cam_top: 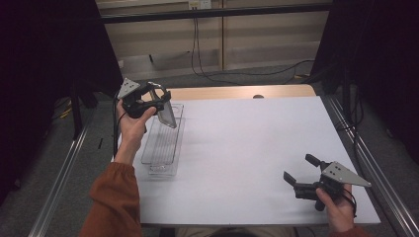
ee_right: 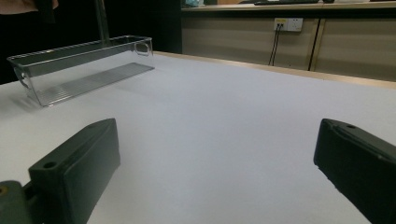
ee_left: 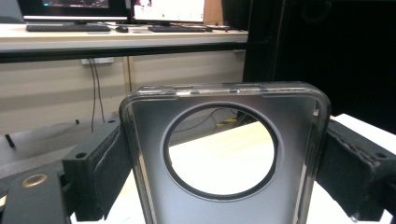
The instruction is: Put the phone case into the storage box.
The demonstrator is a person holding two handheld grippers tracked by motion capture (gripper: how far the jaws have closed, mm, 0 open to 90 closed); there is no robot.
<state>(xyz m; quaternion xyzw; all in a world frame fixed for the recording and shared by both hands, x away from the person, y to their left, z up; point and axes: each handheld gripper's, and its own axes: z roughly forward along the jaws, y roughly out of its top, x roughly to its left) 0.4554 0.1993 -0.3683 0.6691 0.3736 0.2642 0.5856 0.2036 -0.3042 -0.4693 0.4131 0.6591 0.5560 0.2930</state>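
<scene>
On the white table (cam_top: 237, 148), a clear plastic bin (cam_top: 163, 143) lies at the left. Above its far end, the left gripper (cam_top: 165, 106) clamps a transparent phone case (ee_left: 224, 158). At near right, the right gripper (cam_top: 299, 170) rests with jaws apart.

Count of things on and over the table

One clear phone case (ee_left: 224, 158), one clear long tray (cam_top: 163, 143), one white table (cam_top: 247, 148), two grippers: left gripper (cam_top: 160, 106), right gripper (cam_top: 300, 170).
</scene>
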